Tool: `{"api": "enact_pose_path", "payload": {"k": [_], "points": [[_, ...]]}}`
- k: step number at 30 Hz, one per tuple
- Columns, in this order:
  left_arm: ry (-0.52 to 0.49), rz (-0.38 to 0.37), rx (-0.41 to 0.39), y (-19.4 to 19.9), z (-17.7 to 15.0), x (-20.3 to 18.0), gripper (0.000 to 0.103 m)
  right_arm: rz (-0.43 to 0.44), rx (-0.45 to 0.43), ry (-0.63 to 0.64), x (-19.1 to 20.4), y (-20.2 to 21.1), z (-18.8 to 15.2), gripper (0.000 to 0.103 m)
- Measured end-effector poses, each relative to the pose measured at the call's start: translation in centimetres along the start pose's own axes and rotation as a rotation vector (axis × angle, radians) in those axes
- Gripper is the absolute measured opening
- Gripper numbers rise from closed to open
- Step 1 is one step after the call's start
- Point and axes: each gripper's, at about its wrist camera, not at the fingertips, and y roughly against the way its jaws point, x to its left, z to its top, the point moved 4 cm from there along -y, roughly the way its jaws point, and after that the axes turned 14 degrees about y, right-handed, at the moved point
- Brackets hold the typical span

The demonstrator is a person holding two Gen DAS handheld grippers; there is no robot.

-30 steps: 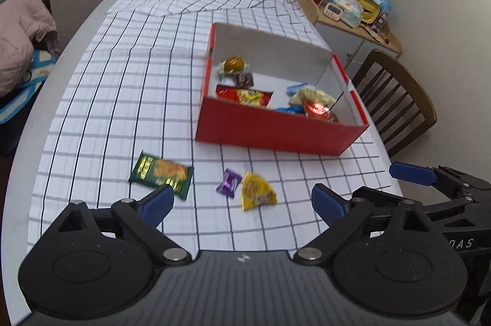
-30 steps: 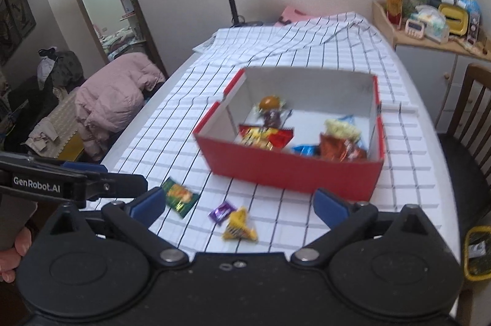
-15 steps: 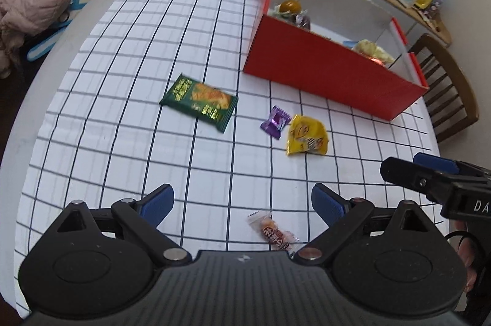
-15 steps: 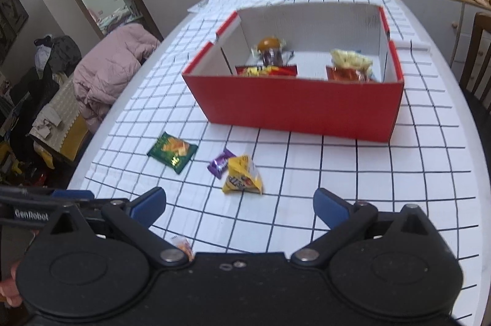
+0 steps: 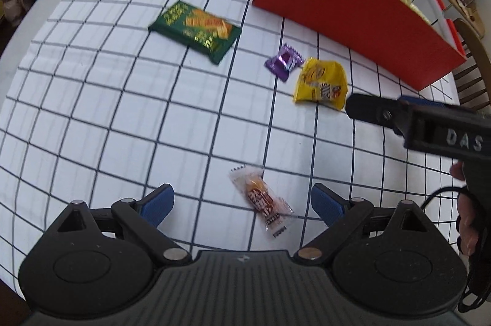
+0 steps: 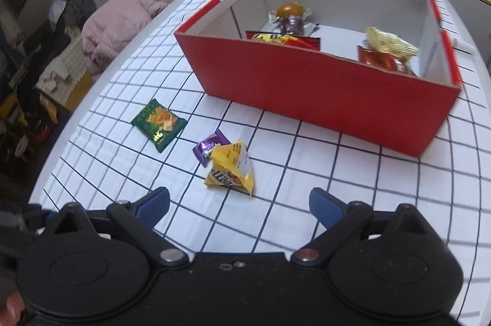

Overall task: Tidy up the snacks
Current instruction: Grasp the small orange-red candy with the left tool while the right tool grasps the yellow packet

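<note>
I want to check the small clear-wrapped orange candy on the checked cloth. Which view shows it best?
The left wrist view: the clear-wrapped orange candy lies whole, just ahead of the open left gripper. The right wrist view does not show it.

My left gripper [image 5: 242, 205]: black body, blue pads, silver pivot screws. Right gripper [image 6: 239, 203] alike; lettering reads "DAS", possibly truncated.

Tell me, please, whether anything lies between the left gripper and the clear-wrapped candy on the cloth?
Nothing visible does. The left gripper is open above the checked cloth, and the clear-wrapped candy lies between its fingertips with only bare cloth around it.
</note>
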Motion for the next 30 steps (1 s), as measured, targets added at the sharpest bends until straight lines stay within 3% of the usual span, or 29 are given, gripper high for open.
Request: {"api": "enact_pose_path", "payload": {"k": [9,14,19,21,25,27,30], "points": [[0.087,0.033,0.039,-1.8,-0.2,0.2,0.091,0.018,0.06,0.139,0.9,-3.9,1.2,0.088],[0.085,0.05,0.016,-1.9,-0.3,-0.3,0.088,0.02,0.085,0.199,1.6,-5.5,1.8,0.08],[0.046,0.072,-0.014,-1.6,-0.9,-1.0,0.073,0.029,0.086,0.229,2.0,-6.2,2.1,0.071],[0.033,0.078,-0.024,-1.5,-0.9,-1.1,0.062,0.028,0.092,0.239,2.1,-6.4,2.1,0.067],[0.014,0.087,-0.032,-1.5,-0.9,-1.2,0.053,0.013,0.084,0.251,2.1,-6.5,2.1,0.062],[-0.006,0.087,-0.032,-1.4,-1.0,-1.4,0.04,0.006,0.08,0.25,2.1,-6.5,2.1,0.059],[-0.016,0.067,-0.025,-1.4,-1.1,-1.4,0.03,0.005,0.076,0.246,2.2,-6.4,2.0,0.053]]}}
